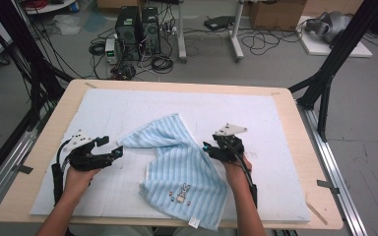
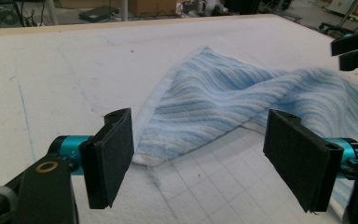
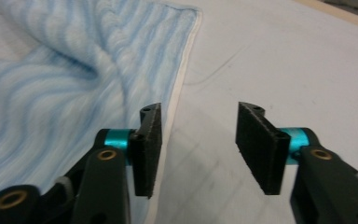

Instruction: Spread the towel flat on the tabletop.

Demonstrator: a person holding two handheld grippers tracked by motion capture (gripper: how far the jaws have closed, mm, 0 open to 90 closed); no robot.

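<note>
Striped blue towel lies rumpled mid-bench — left gripper just beside its left corner, right gripper at its right edge; both jaws spread wide, holding nothing.

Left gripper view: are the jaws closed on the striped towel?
No, the left gripper stands wide open, with the towel lying just beyond its pads.

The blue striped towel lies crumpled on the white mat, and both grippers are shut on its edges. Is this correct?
Not quite. The towel lies crumpled on the white mat, but both grippers are open: the left gripper and right gripper views show the jaws apart, holding nothing.
</note>
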